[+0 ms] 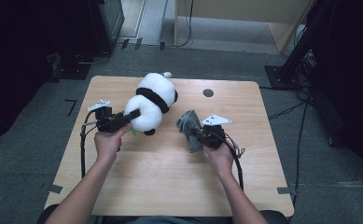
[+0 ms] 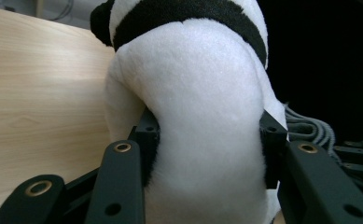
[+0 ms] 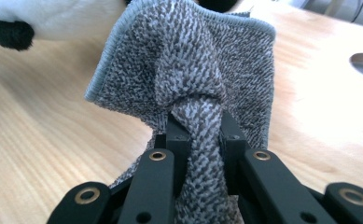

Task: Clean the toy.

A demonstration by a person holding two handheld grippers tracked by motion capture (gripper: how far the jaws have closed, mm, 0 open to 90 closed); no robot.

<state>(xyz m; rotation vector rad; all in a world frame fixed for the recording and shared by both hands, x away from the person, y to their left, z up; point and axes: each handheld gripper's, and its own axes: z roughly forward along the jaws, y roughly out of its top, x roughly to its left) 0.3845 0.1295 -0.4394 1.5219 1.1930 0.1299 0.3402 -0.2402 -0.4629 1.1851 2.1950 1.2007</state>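
Observation:
A black-and-white plush panda (image 1: 152, 103) lies on the wooden table (image 1: 170, 186), left of centre. My left gripper (image 1: 131, 115) is shut on its white rear end; in the left gripper view both black jaws press into the soft white body (image 2: 207, 140). A grey knitted cloth (image 1: 191, 128) is bunched up right of the panda. My right gripper (image 1: 197, 133) is shut on it, and in the right gripper view a twisted fold of the cloth (image 3: 202, 135) is pinched between the jaws while the rest fans out above them.
A round dark hole (image 1: 208, 92) sits in the tabletop near its far edge. Beyond the table are dark equipment stands (image 1: 300, 51) and cables on grey carpet. Cables trail from both grippers along the person's forearms.

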